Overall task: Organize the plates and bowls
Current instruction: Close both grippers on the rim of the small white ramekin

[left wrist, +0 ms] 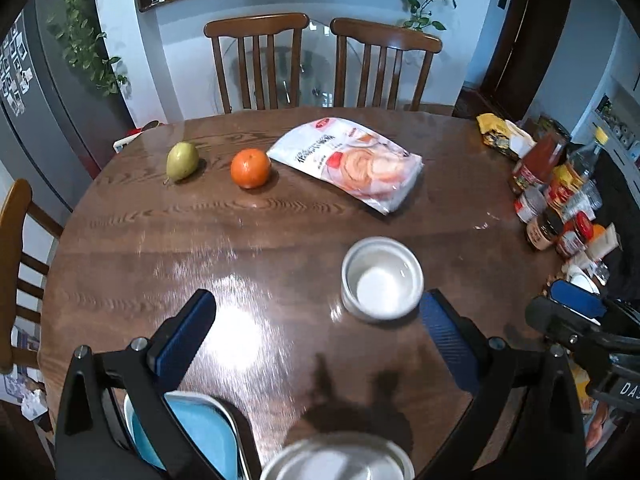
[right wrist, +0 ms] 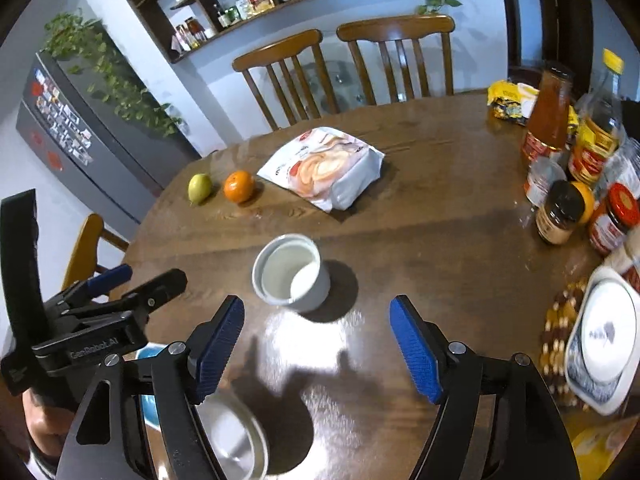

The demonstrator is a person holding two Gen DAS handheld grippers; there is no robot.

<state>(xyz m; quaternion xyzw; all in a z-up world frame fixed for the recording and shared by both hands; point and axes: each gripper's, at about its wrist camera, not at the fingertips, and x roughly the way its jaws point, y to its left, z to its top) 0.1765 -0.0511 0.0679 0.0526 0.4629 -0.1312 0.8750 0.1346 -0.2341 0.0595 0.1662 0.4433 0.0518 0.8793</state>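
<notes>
Two bowls (left wrist: 382, 278), one blue plate (left wrist: 200, 436)

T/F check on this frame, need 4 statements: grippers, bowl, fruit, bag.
1. Both grippers, left gripper and right gripper, are open with nothing between the fingers. True.
2. The white bowl has food in it. False: it is empty.
3. The orange sits between the pear and the bag. True.
4. The bag stands upright. False: it lies flat on the table.
</notes>
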